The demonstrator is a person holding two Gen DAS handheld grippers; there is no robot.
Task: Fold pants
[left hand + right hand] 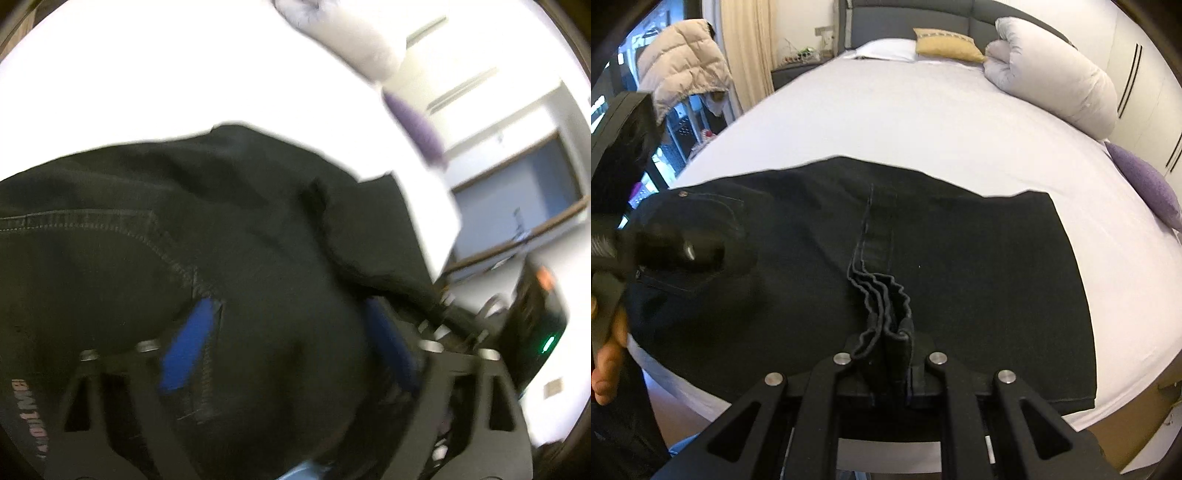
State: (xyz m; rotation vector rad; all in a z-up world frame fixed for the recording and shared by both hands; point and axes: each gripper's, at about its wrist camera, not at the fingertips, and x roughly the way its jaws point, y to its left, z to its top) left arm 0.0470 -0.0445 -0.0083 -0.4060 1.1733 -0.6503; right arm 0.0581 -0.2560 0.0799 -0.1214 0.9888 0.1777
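Black pants (960,266) lie spread across the near part of a white bed (905,122), partly folded. My right gripper (890,343) is shut on a bunched stack of the pants' hem layers at the near edge. My left gripper (288,343) is open, its blue pads (188,350) wide apart over the pants (147,229) near a stitched pocket, fabric bulging between them. In the right wrist view the left gripper (657,251) shows blurred at the pants' left end, held by a hand (609,354).
A rolled white duvet (1052,74), a yellow pillow (945,46) and a white pillow (886,50) lie at the headboard. A purple cushion (1148,184) sits at the right edge. A beige jacket (683,62) hangs at the left.
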